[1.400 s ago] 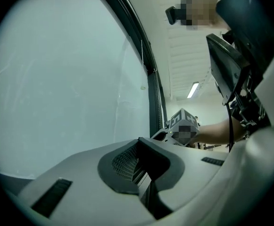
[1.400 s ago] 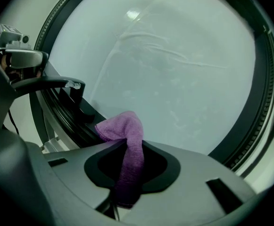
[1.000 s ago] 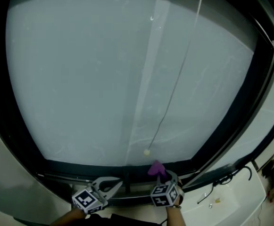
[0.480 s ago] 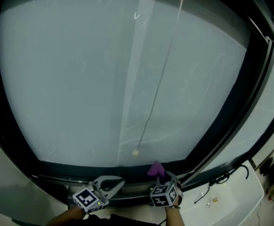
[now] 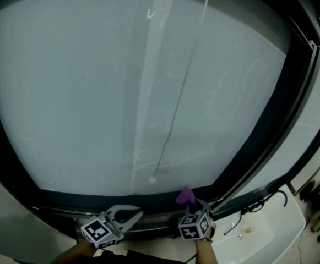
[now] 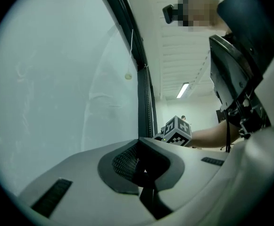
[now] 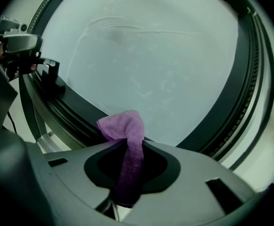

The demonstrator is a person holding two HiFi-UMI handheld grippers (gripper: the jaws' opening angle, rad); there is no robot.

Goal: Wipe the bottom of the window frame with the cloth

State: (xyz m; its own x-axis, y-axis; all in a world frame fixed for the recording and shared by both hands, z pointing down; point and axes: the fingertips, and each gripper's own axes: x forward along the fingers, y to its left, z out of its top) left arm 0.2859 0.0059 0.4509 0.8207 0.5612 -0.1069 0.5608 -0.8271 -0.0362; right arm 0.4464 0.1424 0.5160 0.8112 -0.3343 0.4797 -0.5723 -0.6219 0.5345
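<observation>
The right gripper [image 7: 128, 147] clamps the purple cloth [image 7: 126, 125] — its free end pokes up at the window frame's [image 5: 88, 199] bottom rail. The left gripper [image 6: 143, 167] — jaws together, empty — hovers beside it.

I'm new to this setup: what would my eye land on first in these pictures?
The big pale window pane fills nearly the whole head view, a thin cord with a small bead hanging across it. The only colour is a purple cloth pinched in the right gripper, by the bottom of the dark window frame; the left gripper beside it is shut and empty.
</observation>
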